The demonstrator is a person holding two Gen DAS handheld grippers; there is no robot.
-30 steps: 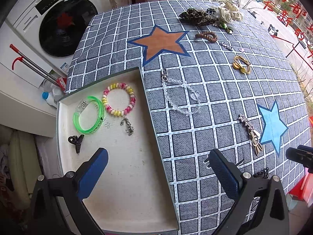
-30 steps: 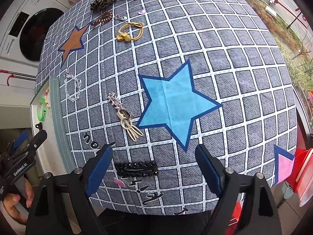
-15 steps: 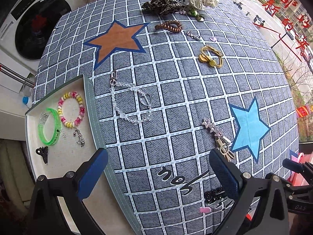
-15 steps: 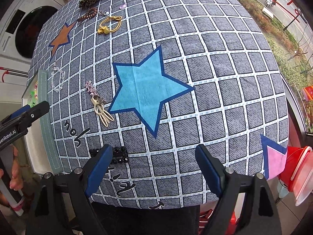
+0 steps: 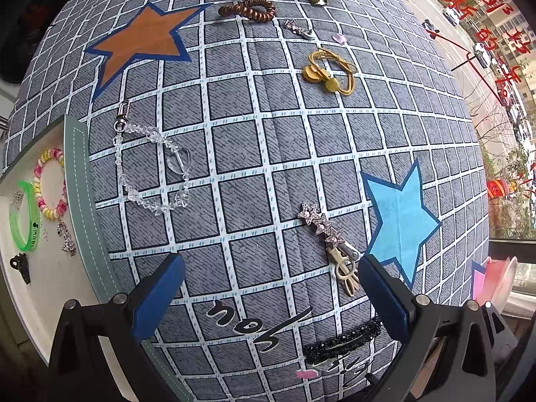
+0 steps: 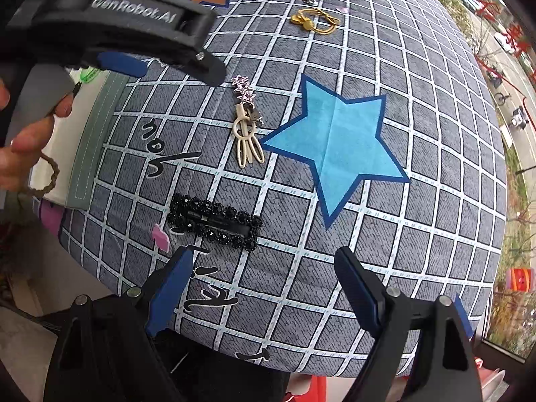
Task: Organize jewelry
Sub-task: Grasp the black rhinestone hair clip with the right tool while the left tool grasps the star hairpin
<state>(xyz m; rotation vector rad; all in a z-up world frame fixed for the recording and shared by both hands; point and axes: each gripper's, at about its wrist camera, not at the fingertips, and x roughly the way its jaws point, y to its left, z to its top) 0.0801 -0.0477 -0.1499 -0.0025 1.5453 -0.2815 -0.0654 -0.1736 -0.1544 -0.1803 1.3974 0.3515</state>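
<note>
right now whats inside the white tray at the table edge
In the white tray with the green stitched rim: a neon green bangle, a pink-and-yellow beaded bracelet, a small silver charm and a black claw clip. Its near end is cut off behind the left gripper.

Home laundry corner: washing machine [image 5: 20, 33], window [image 5: 495, 67] beside table.

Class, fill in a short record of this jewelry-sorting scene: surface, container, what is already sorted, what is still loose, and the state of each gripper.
surface: checked grey cloth with star patches
container: tray at the cloth's left edge
in tray: green bangle, pink-yellow bracelet, small black clip
loose on cloth: clear bead chain, star hair clip, black beaded clip, yellow hair tie, brown coil tie
left gripper: open, empty
right gripper: open, empty, near black beaded clip
</note>
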